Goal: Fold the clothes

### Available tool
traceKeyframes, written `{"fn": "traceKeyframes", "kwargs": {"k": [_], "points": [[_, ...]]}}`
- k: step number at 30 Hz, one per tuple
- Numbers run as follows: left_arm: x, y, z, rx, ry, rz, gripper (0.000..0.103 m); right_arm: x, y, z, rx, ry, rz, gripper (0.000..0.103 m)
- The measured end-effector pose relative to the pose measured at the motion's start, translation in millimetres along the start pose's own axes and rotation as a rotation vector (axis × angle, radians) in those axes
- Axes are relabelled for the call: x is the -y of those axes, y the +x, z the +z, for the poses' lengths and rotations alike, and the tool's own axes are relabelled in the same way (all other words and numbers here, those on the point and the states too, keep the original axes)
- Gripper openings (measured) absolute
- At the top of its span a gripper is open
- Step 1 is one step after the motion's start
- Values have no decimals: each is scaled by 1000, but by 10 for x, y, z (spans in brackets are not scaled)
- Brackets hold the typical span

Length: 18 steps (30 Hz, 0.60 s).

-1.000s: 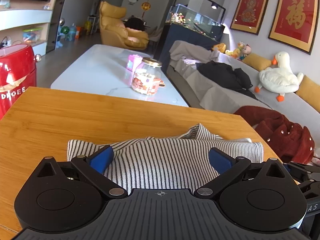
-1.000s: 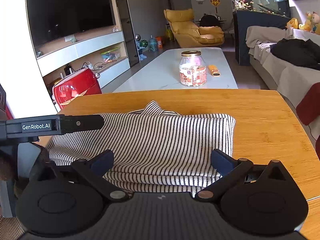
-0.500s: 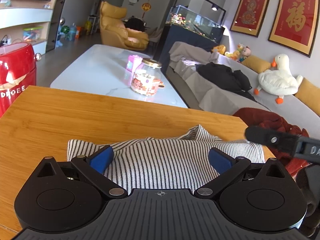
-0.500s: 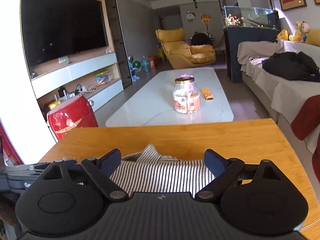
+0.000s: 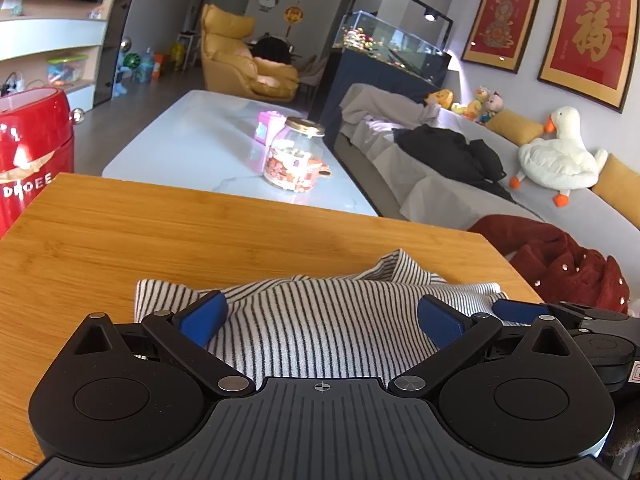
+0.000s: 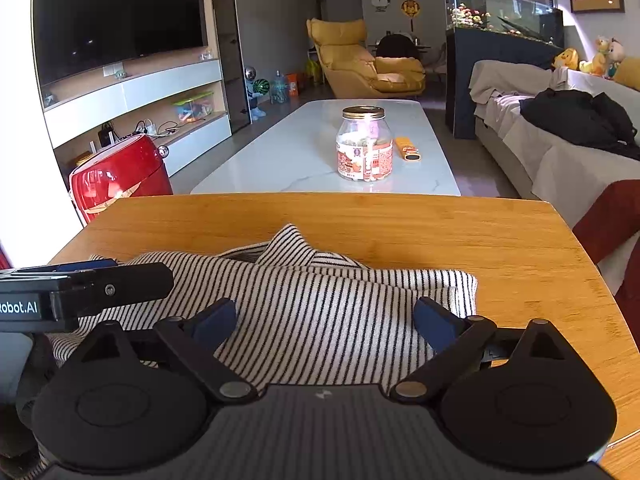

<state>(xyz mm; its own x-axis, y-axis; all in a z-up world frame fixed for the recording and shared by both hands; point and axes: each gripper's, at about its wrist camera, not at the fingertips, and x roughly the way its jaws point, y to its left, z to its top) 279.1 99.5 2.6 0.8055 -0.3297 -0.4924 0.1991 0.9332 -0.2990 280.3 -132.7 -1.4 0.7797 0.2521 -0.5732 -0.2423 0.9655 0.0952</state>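
A black-and-white striped shirt point(image 5: 320, 312) lies folded in a flat bundle on the wooden table point(image 5: 200, 236), collar pointing away; it also shows in the right wrist view point(image 6: 320, 300). My left gripper point(image 5: 320, 318) is open, its blue pads point(image 5: 204, 314) spread just above the shirt's near edge. My right gripper point(image 6: 324, 320) is open over the shirt's near right part. The right gripper shows at the right edge of the left wrist view point(image 5: 560, 320). The left gripper's body point(image 6: 80, 292) shows at the left in the right wrist view.
A white coffee table point(image 6: 312, 152) with a glass jar point(image 6: 364, 144) stands beyond the wooden table. A red appliance point(image 6: 120, 176) is at far left. A grey sofa point(image 5: 460, 184) with black clothing, a red garment point(image 5: 560, 256) and a plush goose is at right.
My right gripper rose and drew back half a second ago, then came down over the shirt again beside the left gripper. The left gripper and the shirt have hardly moved.
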Motion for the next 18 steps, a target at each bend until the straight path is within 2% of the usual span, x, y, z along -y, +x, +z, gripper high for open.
{"fn": "traceKeyframes", "kwargs": {"k": [10, 18], "points": [[-25, -9, -2, 3, -7, -5, 103, -85, 32, 1, -21, -47, -23, 103], [-34, -11, -4, 4, -12, -10, 103, -154, 57, 6, -34, -88, -65, 103]]}}
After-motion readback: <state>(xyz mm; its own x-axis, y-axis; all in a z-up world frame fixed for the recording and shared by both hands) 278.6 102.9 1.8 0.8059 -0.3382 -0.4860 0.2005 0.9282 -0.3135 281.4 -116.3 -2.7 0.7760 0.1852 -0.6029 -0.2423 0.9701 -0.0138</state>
